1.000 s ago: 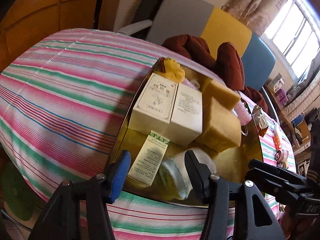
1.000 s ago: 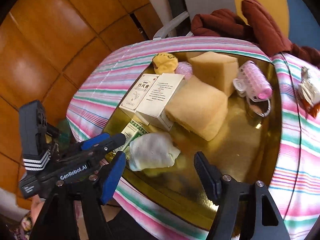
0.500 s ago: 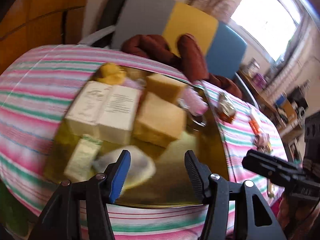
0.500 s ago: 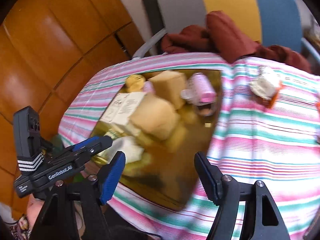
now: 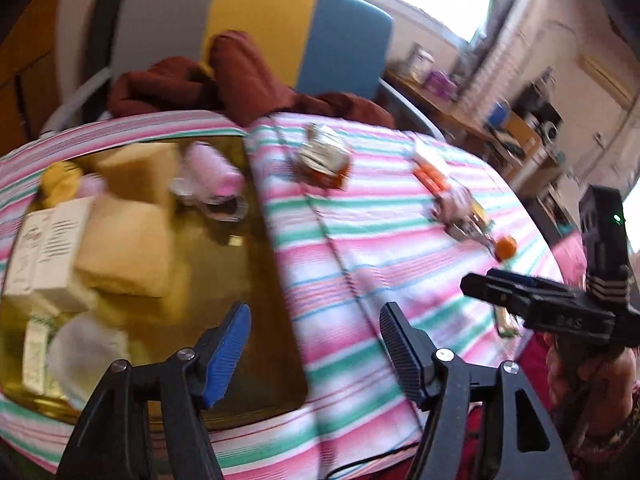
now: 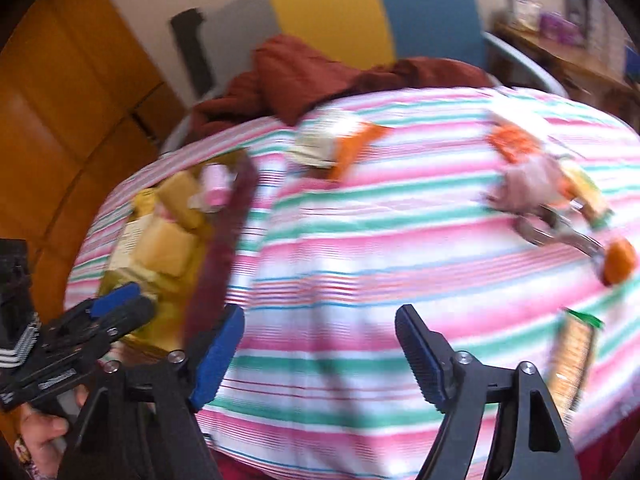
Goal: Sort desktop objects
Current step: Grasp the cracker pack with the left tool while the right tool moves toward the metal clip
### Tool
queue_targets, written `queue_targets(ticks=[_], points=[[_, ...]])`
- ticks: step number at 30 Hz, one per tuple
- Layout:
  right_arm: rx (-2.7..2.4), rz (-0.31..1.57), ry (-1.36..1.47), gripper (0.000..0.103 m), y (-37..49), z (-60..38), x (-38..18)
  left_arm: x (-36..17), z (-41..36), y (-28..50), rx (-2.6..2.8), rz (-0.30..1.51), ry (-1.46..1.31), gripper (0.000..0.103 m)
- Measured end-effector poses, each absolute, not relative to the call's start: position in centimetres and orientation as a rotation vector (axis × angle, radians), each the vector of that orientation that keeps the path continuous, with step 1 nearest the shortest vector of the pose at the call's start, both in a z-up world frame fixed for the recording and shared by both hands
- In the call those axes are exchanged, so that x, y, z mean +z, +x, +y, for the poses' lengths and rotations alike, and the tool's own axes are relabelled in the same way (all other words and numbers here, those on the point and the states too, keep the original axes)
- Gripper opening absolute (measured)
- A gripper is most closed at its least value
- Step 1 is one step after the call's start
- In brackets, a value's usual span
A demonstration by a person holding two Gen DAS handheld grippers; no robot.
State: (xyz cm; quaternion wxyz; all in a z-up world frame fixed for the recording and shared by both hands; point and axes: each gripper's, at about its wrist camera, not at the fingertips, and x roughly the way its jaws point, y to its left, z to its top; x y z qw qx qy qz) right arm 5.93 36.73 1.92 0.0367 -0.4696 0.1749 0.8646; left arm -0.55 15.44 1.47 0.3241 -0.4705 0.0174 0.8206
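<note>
A gold tray (image 5: pixel 256 240) on the striped tablecloth holds white boxes (image 5: pixel 44 252), tan sponges (image 5: pixel 124 248), a pink roller (image 5: pixel 208 168) and a white cloth (image 5: pixel 84 352). Loose on the cloth lie an orange-white packet (image 5: pixel 326 156), an orange-pink cluster (image 5: pixel 452 196), metal tongs (image 6: pixel 560 232), an orange ball (image 6: pixel 620 260) and a biscuit pack (image 6: pixel 572 364). My left gripper (image 5: pixel 316 344) is open and empty over the tray's right edge. My right gripper (image 6: pixel 320 356) is open and empty above the bare cloth; it also shows in the left wrist view (image 5: pixel 536 304). Both views are blurred.
A chair (image 5: pixel 256 20) with grey, yellow and blue back stands behind the table, with a brown garment (image 5: pixel 224 80) draped over the table's far edge. Wooden cabinets (image 6: pixel 60 100) are at the left. A cluttered desk (image 5: pixel 460 96) stands at the right.
Both grippers have swung to the right, away from the tray's contents toward the loose objects on the cloth. Both stay open and empty.
</note>
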Motion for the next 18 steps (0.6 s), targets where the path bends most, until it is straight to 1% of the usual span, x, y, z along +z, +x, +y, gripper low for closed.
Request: queue_targets(ticks=[1, 3, 5, 8, 13, 15, 17, 18], points=[[2.605, 0.519, -1.44, 0.085, 6.5, 38.0, 1.7, 1.3, 16.2, -0.3, 2.126, 0.055, -1.236, 0.068], [2.542, 0.506, -1.426, 0.085, 7.4, 39.9, 1.4, 0.9, 17.6, 0.0, 2.082, 0.064, -1.255, 0.069], [2.467, 0.535, -1.407, 0.087, 8.5, 42.4, 1.1, 0.2, 18.9, 0.1, 2.049, 0.079, -1.284, 0.069], [2.318, 0.639, -1.363, 0.096, 10.3, 46.4, 0.3, -0.7, 20.3, 0.1, 2.016, 0.089, -1.322, 0.069], [2.162, 0.801, -1.387, 0.097, 11.5, 50.0, -2.0, -1.3, 21.6, 0.4, 1.991, 0.116, -1.339, 0.069], [2.175, 0.79, -1.446, 0.097, 10.7, 49.6, -2.6, -1.4, 21.6, 0.5, 1.989, 0.12, -1.343, 0.069], [2.171, 0.689, -1.483, 0.098, 9.7, 48.7, -2.9, -1.5, 21.6, 0.5, 1.994, 0.116, -1.348, 0.069], [2.186, 0.673, -1.489, 0.098, 9.3, 48.4, -2.9, -1.5, 21.5, 0.4, 1.995, 0.111, -1.352, 0.069]])
